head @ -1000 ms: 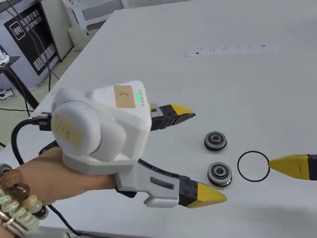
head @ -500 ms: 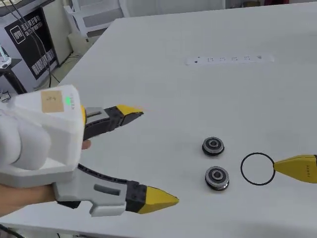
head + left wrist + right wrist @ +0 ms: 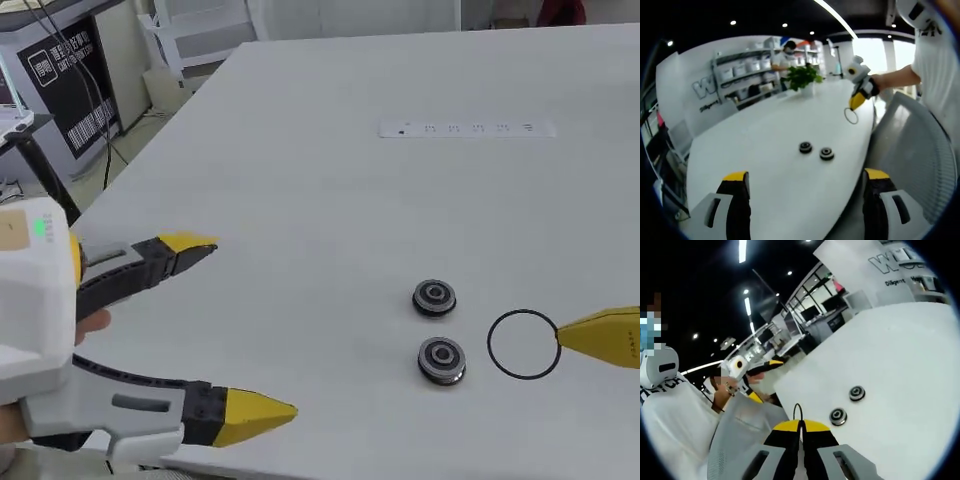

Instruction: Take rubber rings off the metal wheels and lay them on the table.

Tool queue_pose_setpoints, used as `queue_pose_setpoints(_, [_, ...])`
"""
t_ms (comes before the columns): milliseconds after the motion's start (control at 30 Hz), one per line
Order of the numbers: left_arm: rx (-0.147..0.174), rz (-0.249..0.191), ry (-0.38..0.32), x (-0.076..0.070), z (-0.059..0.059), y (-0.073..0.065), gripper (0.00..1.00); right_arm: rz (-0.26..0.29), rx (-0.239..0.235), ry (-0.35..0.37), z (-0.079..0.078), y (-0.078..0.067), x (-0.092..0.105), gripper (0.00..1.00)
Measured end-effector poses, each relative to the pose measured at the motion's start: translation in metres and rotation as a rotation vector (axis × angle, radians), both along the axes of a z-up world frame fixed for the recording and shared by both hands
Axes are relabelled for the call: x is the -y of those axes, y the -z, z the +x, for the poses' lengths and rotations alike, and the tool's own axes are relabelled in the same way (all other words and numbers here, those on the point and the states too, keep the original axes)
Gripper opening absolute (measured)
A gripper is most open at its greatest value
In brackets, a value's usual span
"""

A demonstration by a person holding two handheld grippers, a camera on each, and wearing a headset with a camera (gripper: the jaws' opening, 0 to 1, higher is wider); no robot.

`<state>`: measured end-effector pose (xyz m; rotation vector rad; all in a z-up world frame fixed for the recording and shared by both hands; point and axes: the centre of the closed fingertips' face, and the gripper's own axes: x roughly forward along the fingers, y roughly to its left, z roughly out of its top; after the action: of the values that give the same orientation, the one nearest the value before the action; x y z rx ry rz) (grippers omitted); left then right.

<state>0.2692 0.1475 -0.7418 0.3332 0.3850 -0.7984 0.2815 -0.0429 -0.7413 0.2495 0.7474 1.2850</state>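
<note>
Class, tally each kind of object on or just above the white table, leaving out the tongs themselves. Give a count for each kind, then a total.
Metal wheels: 2
Rubber ring: 1, pinched in the right tongs
Power strip: 1
Total: 4

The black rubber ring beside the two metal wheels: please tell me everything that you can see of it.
The thin black rubber ring is a plain round loop, whole and off its wheel. It sits about flat, level with the white table, to the right of the nearer metal wheel and apart from it. The right gripper pinches its right edge between shut, yellow-tipped jaws. Whether it touches the table I cannot tell.
</note>
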Motion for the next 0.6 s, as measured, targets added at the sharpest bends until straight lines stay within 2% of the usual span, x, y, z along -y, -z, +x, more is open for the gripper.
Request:
queue_pose_setpoints(167, [-0.017,-0.033,-0.026,-0.006,-0.005,0.003,0.95,-0.033,0.024,-0.048,-0.004,-0.003,-0.007,0.0])
queue_pose_setpoints(600, [-0.036,-0.029,-0.047,-0.011,-0.015,0.01,0.94,-0.063,0.062,-0.147,-0.007,-0.006,-0.035,0.0])
